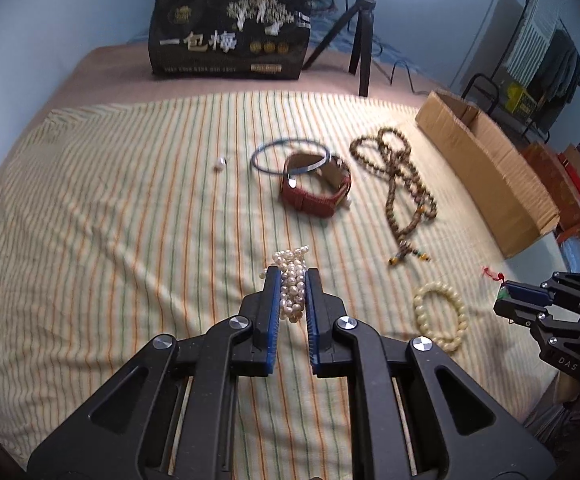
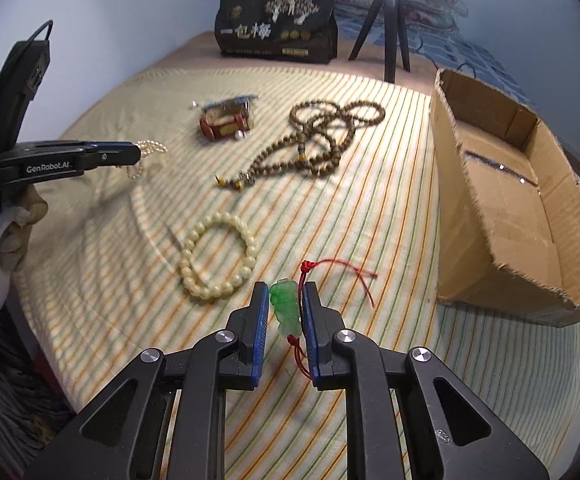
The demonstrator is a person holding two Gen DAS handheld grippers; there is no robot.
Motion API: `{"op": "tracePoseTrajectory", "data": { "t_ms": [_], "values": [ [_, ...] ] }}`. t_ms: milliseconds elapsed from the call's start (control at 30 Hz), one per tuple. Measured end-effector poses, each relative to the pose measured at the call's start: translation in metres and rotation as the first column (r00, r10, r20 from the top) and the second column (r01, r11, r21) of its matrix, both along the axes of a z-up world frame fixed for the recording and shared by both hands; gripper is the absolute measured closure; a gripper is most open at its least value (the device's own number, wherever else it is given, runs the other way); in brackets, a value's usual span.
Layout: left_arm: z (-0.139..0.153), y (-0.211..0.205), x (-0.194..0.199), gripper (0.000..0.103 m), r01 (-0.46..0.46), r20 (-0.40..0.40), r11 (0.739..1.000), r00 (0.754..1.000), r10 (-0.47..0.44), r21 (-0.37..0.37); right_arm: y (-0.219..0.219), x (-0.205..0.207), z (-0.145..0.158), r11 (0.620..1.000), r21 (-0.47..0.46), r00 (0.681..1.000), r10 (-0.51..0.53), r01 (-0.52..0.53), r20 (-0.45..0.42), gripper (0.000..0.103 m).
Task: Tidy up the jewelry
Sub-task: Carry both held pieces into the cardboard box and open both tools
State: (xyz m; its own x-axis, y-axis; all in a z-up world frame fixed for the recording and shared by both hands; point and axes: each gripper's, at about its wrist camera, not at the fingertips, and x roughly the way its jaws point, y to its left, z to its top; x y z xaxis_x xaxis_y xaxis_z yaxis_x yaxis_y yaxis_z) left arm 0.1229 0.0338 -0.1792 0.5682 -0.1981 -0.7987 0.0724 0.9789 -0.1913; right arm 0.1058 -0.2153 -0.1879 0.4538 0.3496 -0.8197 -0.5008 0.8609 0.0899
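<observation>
The left claw (image 1: 292,280) is clamped on a pearl strand (image 1: 291,286); the right claw (image 2: 285,295) pinches a green pendant (image 2: 286,306) between its fingers.

On the striped yellow bedspread (image 2: 330,220), the long brown wooden bead necklace (image 2: 322,140) lies left of the open cardboard box (image 2: 490,240) and right of the red leather watch strap (image 2: 226,124); a thin blue metal bangle (image 1: 290,156) leans on the strap. The cream round-bead bracelet (image 2: 218,260) lies nearer, before the necklace. The black printed gift bag (image 2: 278,28) and black tripod (image 2: 386,28) stand behind
</observation>
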Motion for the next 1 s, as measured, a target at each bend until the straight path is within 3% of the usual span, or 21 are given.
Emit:
{"op": "tracePoseTrajectory", "data": {
  "t_ms": [567, 1000],
  "values": [
    [0.061, -0.033, -0.004, 0.093, 0.07, 0.146, 0.996, 0.987, -0.062, -0.055, -0.037, 0.006, 0.061, 0.992, 0.081, 0.983, -0.11, 0.099, 0.148, 0.088],
    [0.095, -0.1, 0.038, 0.093, 0.165, 0.216, 0.983, 0.966, -0.146, -0.077, -0.106, 0.039, 0.082, 0.961, 0.107, 0.942, -0.273, 0.257, 0.193, 0.088]
  ]
}}
